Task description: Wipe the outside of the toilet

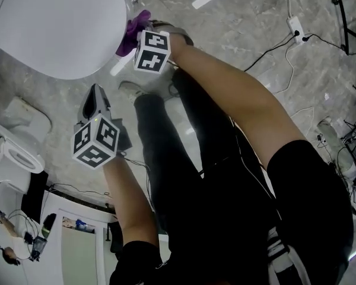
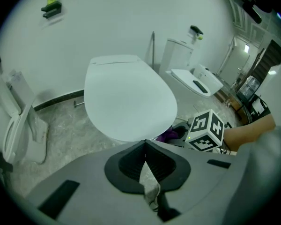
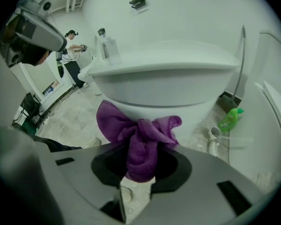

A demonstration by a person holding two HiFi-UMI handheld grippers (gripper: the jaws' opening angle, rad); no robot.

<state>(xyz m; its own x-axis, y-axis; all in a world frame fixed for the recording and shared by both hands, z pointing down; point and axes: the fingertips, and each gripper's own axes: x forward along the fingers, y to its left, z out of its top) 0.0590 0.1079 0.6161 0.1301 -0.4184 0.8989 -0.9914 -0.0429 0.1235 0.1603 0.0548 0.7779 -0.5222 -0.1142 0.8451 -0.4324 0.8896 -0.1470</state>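
White toilet [image 1: 53, 22] with lid down, filling the upper left of the head view, set on grey marbled floor [image 1: 225, 34] against a white wall. Bunched purple cloth [image 3: 140, 139] lying against the outside of the bowl, just under the rim at the front. Clamped on that cloth: right gripper [image 3: 140, 168], jaws pinching the middle of the bundle, loose corners fanning out to either side. Behind it, a marker cube and a bare forearm [image 1: 237, 94] reaching in from the lower right of the head view. Left gripper [image 2: 145, 149] near the toilet's front but not touching it, held over bare floor, jaws together with nothing between them. Black trousers [image 1: 184, 159] between the two arms. Right of the bowl in the right gripper view, green bottle [image 3: 232, 118] on the floor. Second white toilet [image 2: 196, 78] further along the wall. Power strip [image 1: 296, 25] with trailing cables at the upper right of the head view. Another person [image 3: 74, 55] standing far off in the background.
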